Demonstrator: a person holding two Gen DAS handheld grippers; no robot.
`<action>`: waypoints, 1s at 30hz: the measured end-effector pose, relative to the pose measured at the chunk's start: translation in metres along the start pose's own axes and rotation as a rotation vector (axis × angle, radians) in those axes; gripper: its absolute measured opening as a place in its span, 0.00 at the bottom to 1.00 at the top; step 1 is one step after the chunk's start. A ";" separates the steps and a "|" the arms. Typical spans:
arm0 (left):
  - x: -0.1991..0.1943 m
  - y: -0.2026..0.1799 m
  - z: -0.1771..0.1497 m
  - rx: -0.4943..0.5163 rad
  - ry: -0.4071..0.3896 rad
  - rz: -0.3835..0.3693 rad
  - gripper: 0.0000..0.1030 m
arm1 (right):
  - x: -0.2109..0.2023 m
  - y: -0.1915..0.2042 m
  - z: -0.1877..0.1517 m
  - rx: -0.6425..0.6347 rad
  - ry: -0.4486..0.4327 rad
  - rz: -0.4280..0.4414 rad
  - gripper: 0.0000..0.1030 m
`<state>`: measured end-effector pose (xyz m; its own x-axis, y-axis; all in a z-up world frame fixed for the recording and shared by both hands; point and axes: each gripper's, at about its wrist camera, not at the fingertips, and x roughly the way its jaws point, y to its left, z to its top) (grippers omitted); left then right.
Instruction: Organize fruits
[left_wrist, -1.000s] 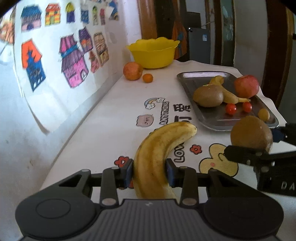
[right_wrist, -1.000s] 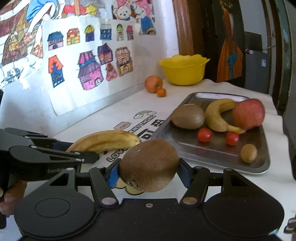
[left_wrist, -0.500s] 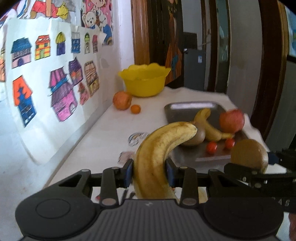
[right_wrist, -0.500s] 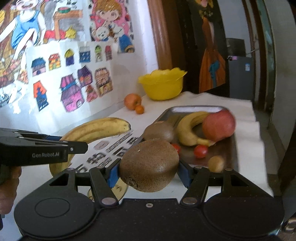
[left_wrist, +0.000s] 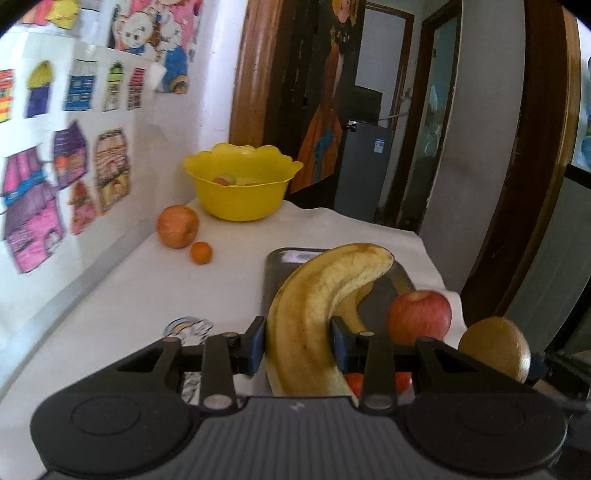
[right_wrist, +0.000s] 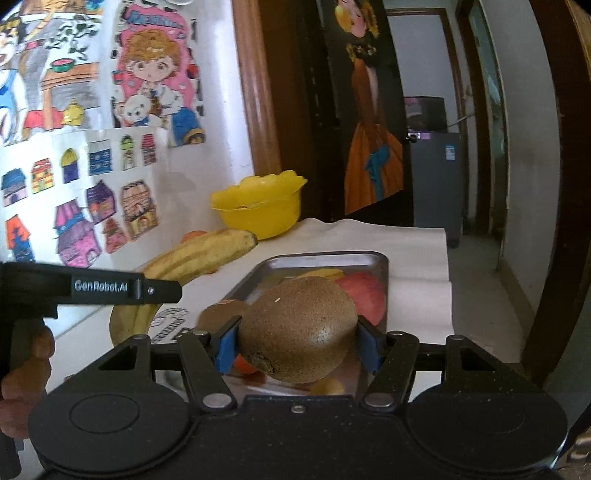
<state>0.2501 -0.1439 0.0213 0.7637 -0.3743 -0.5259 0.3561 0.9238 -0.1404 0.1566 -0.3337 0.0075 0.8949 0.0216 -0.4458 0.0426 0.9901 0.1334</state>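
Above the bench (left_wrist: 129, 288), white-clothed and running along the wall, we hold two fruits off the surface. Left gripper (left_wrist: 298, 345): its blue-padded fingers (left_wrist: 255, 345) press both sides of a banana (left_wrist: 314, 317), which curves up and to the right over the near end of the metal tray (left_wrist: 275, 266). Right gripper (right_wrist: 297, 345): fingers (right_wrist: 226, 345) clamped on a big brown kiwi (right_wrist: 297, 328), held above the tray (right_wrist: 325, 258).

On the tray we see a red apple (left_wrist: 419, 317), a second banana (left_wrist: 351, 310) partly hidden behind the held one, and small red tomatoes (left_wrist: 354, 382) low between the left fingers. From the right view a second kiwi (right_wrist: 221, 314) shows behind the left finger pad, and a small yellow-brown fruit (right_wrist: 327, 386) sits under the held kiwi; we can't tell what it is.

At the far end of the bench stands a yellow bowl (left_wrist: 242, 184) with some fruit inside, blurred. Just in front of it, left side near the wall, an apple (left_wrist: 177, 226) and a small orange (left_wrist: 201, 253) sit beside each other on the cloth, well apart from the tray.

A hand (right_wrist: 26, 369) grips the left gripper's handle at the edge of the right view.
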 end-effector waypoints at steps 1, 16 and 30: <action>0.007 -0.001 0.003 -0.003 0.003 -0.006 0.38 | 0.005 -0.003 -0.001 0.006 0.006 0.001 0.63; 0.089 -0.017 0.028 0.050 0.045 0.003 0.39 | 0.059 -0.005 -0.010 0.020 0.082 0.042 0.63; 0.106 -0.019 0.025 0.044 0.076 0.014 0.40 | 0.067 -0.002 -0.012 0.015 0.102 0.034 0.63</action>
<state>0.3382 -0.2035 -0.0107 0.7264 -0.3524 -0.5901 0.3699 0.9240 -0.0965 0.2110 -0.3330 -0.0335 0.8460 0.0699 -0.5286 0.0205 0.9864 0.1632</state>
